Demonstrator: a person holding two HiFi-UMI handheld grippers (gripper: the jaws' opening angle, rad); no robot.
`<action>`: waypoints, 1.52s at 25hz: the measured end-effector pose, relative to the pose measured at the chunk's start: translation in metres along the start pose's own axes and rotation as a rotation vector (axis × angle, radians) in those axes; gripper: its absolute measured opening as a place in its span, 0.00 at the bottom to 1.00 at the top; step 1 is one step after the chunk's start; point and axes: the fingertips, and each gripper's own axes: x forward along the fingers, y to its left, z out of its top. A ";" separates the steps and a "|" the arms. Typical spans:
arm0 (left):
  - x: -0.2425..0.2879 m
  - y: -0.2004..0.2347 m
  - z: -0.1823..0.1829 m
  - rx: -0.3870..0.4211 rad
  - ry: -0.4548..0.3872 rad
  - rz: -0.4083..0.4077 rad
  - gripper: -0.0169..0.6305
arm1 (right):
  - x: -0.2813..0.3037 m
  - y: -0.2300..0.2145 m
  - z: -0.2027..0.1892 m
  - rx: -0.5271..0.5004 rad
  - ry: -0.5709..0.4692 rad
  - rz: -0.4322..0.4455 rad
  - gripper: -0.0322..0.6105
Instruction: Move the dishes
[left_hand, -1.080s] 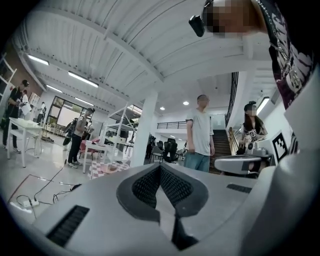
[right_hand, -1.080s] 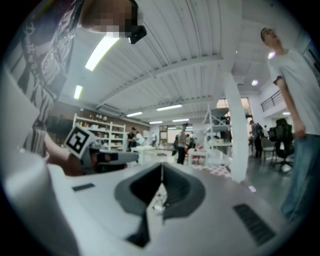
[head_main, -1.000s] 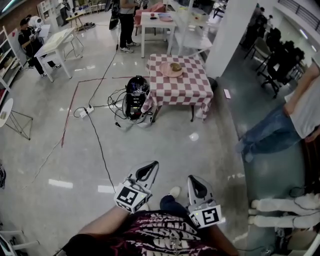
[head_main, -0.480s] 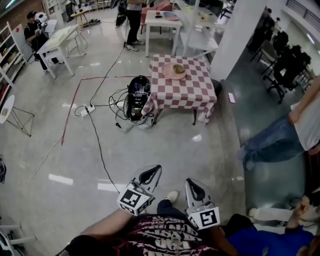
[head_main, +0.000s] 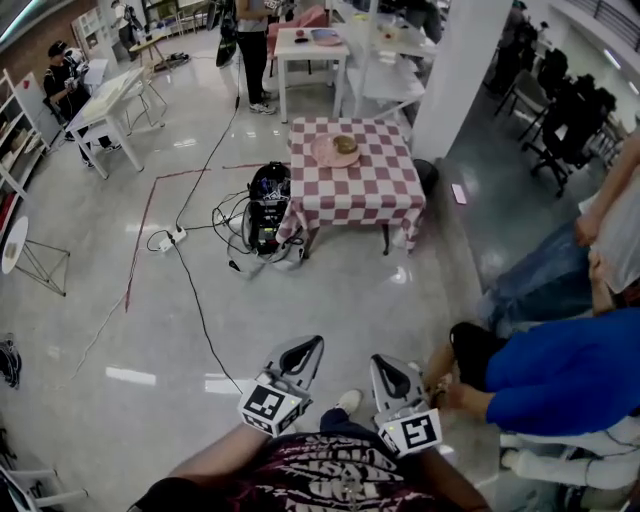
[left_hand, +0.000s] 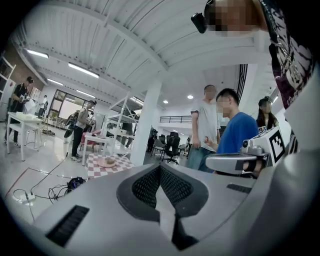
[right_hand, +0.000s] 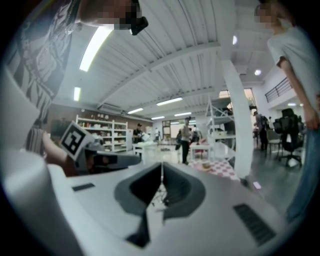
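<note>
A pink plate (head_main: 335, 151) with a brownish dish (head_main: 346, 144) on it rests on a small table under a red-and-white checked cloth (head_main: 355, 185), far ahead across the floor. The same plate (left_hand: 106, 162) appears tiny in the left gripper view, and the table (right_hand: 216, 167) in the right gripper view. My left gripper (head_main: 313, 343) and right gripper (head_main: 377, 361) are held close to my body, low in the head view, far from the table. Both are shut with nothing between their jaws.
A black device with a tangle of cables (head_main: 266, 196) lies left of the table. A white pillar (head_main: 455, 70) rises to its right. A crouching person in blue (head_main: 555, 370) is close on my right. White tables (head_main: 312, 45) and people stand at the back.
The table has shifted slightly in view as I moved. The person in blue has come further into view on my right. Both grippers stay shut near my body.
</note>
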 end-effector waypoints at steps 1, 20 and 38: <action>0.003 -0.001 -0.002 0.008 0.006 -0.004 0.07 | 0.001 -0.002 -0.002 0.005 0.003 0.001 0.10; 0.061 -0.007 0.010 0.049 0.022 0.013 0.07 | 0.011 -0.051 0.011 -0.003 -0.025 0.042 0.10; 0.110 -0.025 0.016 0.075 0.009 0.121 0.07 | -0.010 -0.132 0.026 0.025 -0.120 0.050 0.10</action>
